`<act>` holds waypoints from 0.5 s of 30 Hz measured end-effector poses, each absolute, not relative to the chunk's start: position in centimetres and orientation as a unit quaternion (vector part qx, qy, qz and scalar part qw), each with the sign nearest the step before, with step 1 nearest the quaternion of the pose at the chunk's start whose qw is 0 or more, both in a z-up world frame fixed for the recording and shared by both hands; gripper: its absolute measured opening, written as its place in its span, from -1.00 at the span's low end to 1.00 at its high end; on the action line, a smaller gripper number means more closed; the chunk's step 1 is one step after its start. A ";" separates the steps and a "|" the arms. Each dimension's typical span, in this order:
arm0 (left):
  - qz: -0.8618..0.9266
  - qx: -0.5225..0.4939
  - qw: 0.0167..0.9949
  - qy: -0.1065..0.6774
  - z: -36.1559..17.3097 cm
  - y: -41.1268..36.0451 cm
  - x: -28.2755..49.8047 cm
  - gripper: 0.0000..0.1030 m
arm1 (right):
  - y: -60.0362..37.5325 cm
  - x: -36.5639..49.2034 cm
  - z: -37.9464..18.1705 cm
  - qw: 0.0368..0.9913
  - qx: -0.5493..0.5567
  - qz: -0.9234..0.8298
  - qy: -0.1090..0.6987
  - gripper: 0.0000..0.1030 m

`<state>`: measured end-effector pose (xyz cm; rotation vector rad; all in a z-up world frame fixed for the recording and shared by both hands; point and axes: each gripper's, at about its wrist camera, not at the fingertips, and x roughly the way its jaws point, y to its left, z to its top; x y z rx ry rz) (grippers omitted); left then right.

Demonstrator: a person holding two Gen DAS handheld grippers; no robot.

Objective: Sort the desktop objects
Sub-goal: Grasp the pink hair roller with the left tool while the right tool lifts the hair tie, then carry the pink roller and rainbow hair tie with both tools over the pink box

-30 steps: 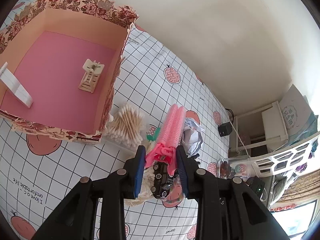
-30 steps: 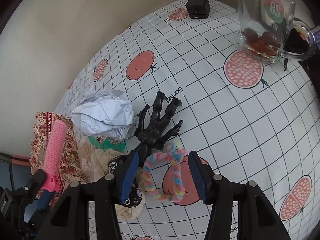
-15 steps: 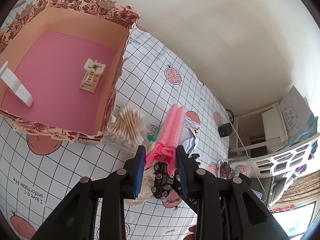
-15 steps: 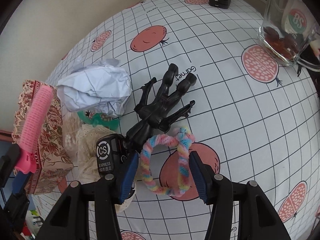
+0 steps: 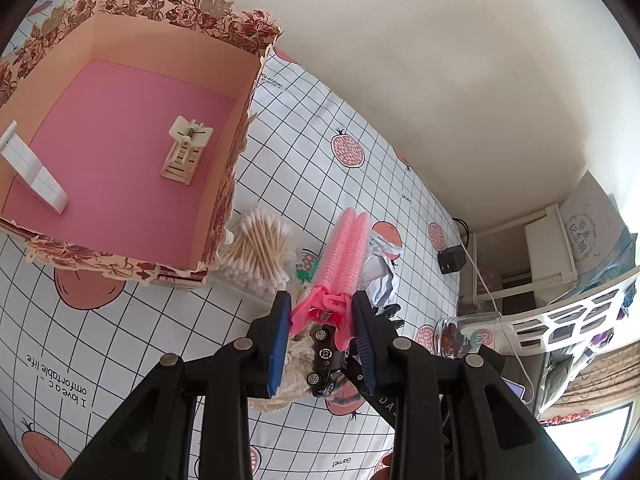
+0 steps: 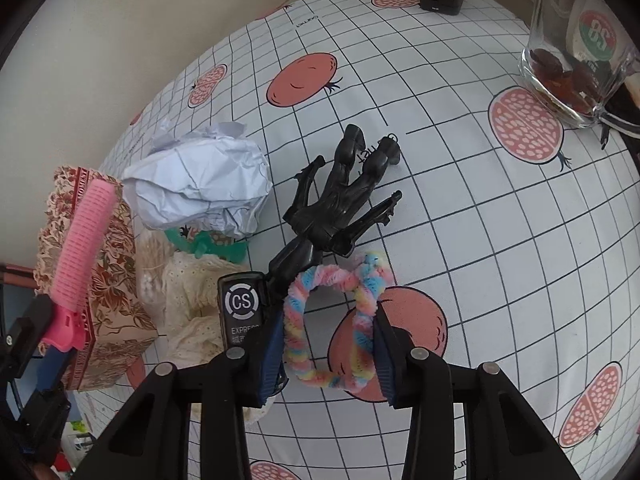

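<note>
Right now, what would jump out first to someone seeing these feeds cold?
Probably the pink hair roller clip clamped in the left tongs, held above the clutter beside the floral box. Next, the pastel twisted loop between the closing right tongs, their pads at its sides, with a black claw-like toy just beyond it.

Cream wall (image 5: 420, 60); white shelf (image 5: 548, 240); bright window (image 5: 592, 436).

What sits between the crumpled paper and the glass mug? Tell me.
In the right wrist view, a black toy figure lies between the crumpled paper and the glass mug; the rest is bare tablecloth.
</note>
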<state>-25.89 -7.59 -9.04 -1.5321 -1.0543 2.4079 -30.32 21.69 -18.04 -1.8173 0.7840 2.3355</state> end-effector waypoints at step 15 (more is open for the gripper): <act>0.796 -0.492 0.053 -0.347 -8.6 -7.8 -25.8 -0.37 | 23.1 -30.5 -9.9 -0.045 -0.390 0.839 0.377 -0.18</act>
